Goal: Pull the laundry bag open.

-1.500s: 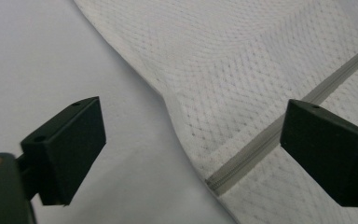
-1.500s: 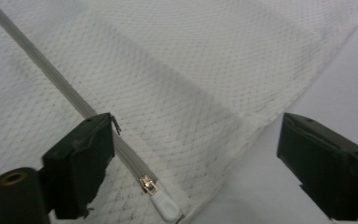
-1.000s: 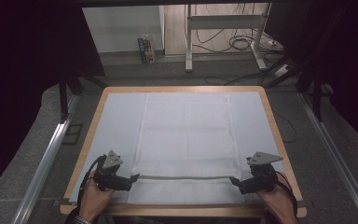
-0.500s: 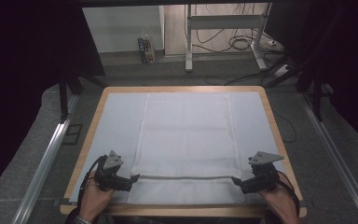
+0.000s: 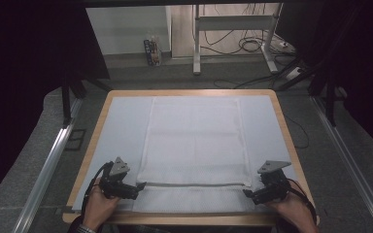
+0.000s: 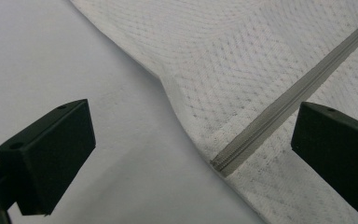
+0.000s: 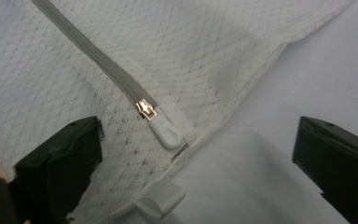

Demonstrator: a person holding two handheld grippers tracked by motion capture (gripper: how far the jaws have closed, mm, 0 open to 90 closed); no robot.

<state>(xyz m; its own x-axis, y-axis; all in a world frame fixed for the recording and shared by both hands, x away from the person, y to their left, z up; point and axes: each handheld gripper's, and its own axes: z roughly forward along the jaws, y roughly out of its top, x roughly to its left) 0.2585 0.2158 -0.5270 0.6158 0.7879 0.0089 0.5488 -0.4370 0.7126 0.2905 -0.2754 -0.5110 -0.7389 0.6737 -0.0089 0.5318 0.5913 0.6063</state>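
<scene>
White mesh laundry bag (image 5: 194, 145) lies flat mid-table, its grey zipper (image 5: 194, 185) along the near edge. My left gripper (image 5: 138, 186) and right gripper (image 5: 246, 193) stand open, gripping nothing, at its 2 ends. Next, I judge, pinching the white pull tab (image 7: 165, 131).

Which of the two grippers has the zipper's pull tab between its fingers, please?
The right gripper: the white pull tab lies between its open fingers, while the left gripper frames the zipper's plain end.
</scene>
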